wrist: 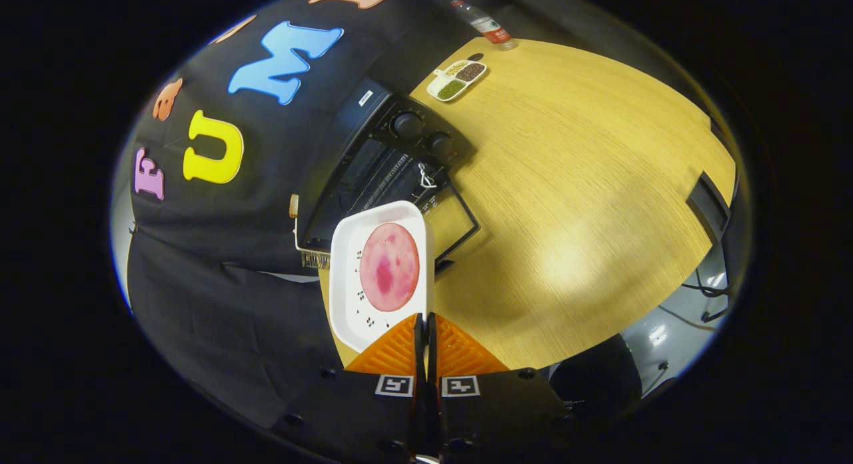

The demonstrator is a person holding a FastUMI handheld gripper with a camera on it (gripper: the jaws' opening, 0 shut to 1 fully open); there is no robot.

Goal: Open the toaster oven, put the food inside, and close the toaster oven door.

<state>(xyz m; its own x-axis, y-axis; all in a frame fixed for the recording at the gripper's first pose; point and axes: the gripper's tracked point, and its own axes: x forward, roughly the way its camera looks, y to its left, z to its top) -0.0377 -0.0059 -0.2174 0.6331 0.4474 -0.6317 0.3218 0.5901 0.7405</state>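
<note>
Your hand-held gripper (425, 325) was pinched tight on the near rim of the white tray (346, 277), which carried a round pink slice of food (389, 267) at frame center. Just beyond it, the toaster oven (393, 164) stood open. A divided dish (457, 79) of grains sat on the tabletop (586, 184) at upper center.

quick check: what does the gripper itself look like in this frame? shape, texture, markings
The gripper has two wedge-shaped fingers with ribbed, grid-textured faces, standing pressed close together with a thin dark seam between them. They mount on a black body with visible screws. Each finger base carries a square black-and-white fiducial marker.
</note>
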